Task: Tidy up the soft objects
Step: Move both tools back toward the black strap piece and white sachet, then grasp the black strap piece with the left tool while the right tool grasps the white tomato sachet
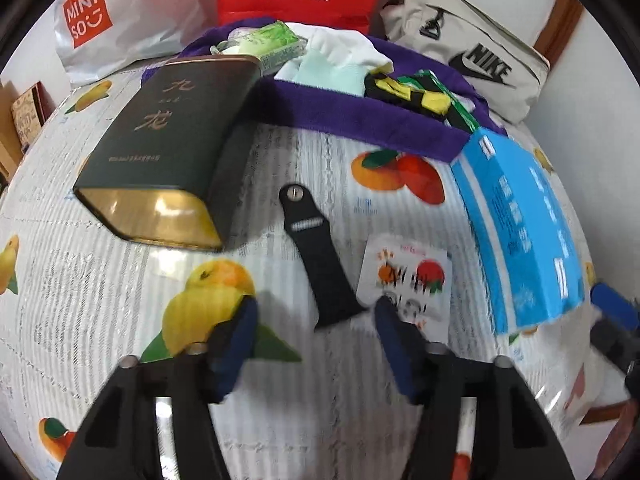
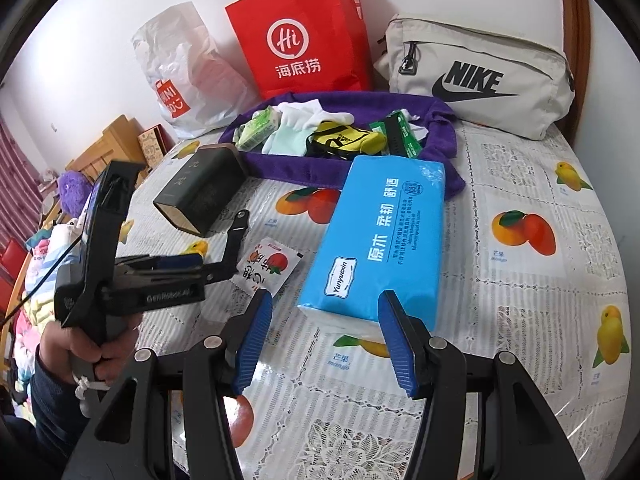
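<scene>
A purple cloth bin (image 1: 360, 120) (image 2: 296, 172) at the table's far side holds a green tissue pack (image 1: 276, 42) (image 2: 258, 126), white and mint socks (image 1: 340, 66) (image 2: 290, 132) and a yellow-black sock (image 1: 404, 94) (image 2: 344, 140). A blue tissue pack (image 1: 520, 232) (image 2: 380, 240) lies in front of it. A black strap (image 1: 316, 252) (image 2: 236, 236) and a small fruit-print sachet (image 1: 408, 280) (image 2: 268, 270) lie on the table. My left gripper (image 1: 316, 320) (image 2: 192, 268) is open just before the strap's near end. My right gripper (image 2: 324, 336) is open at the blue pack's near edge.
A dark green tin (image 1: 168, 148) (image 2: 200, 192) lies left of the bin. A red paper bag (image 2: 300, 36), a white Miniso bag (image 2: 188, 76) and a beige Nike pouch (image 2: 480, 76) stand at the back. The fruit-print tablecloth (image 2: 520, 300) covers the table.
</scene>
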The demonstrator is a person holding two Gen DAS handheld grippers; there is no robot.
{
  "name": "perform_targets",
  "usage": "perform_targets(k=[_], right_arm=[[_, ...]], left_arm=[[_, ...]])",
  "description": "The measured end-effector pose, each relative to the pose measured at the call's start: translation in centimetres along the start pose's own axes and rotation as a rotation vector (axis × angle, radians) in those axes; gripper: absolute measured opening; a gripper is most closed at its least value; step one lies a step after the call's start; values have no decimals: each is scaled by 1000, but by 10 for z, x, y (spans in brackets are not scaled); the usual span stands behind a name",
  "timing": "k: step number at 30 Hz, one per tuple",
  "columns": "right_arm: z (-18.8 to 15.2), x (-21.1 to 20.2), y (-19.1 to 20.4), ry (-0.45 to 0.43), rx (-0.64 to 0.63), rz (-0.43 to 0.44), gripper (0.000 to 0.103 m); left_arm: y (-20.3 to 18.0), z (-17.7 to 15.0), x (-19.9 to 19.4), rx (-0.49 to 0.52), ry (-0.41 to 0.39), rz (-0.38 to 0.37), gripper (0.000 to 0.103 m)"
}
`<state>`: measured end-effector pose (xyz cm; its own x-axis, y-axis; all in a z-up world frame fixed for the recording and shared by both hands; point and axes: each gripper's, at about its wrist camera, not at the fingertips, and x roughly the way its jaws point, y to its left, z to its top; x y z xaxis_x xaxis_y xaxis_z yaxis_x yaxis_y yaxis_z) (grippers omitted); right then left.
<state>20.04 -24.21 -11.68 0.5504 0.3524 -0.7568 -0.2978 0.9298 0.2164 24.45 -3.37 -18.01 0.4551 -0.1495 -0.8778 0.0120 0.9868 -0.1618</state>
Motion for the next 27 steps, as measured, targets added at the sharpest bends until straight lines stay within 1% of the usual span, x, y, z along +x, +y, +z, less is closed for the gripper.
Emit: perform_targets(k=[2, 4, 5, 6, 7, 8, 14, 17, 18, 19, 20, 21, 25, 26, 27], right_arm=[[1, 1, 0, 1, 1, 1, 55], [0, 2, 1, 5, -1, 1, 55], [0, 2, 1, 7, -3, 0, 55], [0, 3, 1, 9, -4, 0, 55], [0, 4, 0, 11, -4, 3, 55], [-1, 4, 0, 13, -4, 5, 55], [0, 7, -3, 13, 9, 19, 55], [0, 8, -2, 17, 2, 17, 55], [0, 8, -2, 18, 1, 17, 55], [-1, 8, -1, 19, -1, 18, 55], [-2, 8, -1, 19, 0, 18, 55], [-2, 8, -1, 20, 1, 18, 55], [-1, 10, 2, 27, 5, 22, 55], [-1, 11, 3, 29, 2, 24, 55], [-1, 11, 5, 31, -3, 23, 55]], left_arm=[[-3, 7, 7, -4, -5, 31, 61], [-10, 13, 12, 16, -25, 61, 61], [-12, 13, 13, 33, -33, 87, 58], [-15, 12, 14, 58, -36, 118, 52], [-16, 10, 13, 87, -41, 140, 51], [-14, 8, 12, 93, -41, 141, 51], [3, 6, 5, 49, -16, 137, 50], [-3, 10, 9, 67, -33, 148, 50], [-5, 10, 10, 75, -40, 149, 49], [-6, 9, 10, 84, -48, 140, 45], [-7, 9, 9, 93, -53, 131, 30], [-8, 8, 8, 107, -53, 123, 20], [-5, 6, 6, 115, -48, 94, 21], [-4, 7, 6, 105, -49, 71, 29], [-4, 7, 6, 98, -51, 49, 34]])
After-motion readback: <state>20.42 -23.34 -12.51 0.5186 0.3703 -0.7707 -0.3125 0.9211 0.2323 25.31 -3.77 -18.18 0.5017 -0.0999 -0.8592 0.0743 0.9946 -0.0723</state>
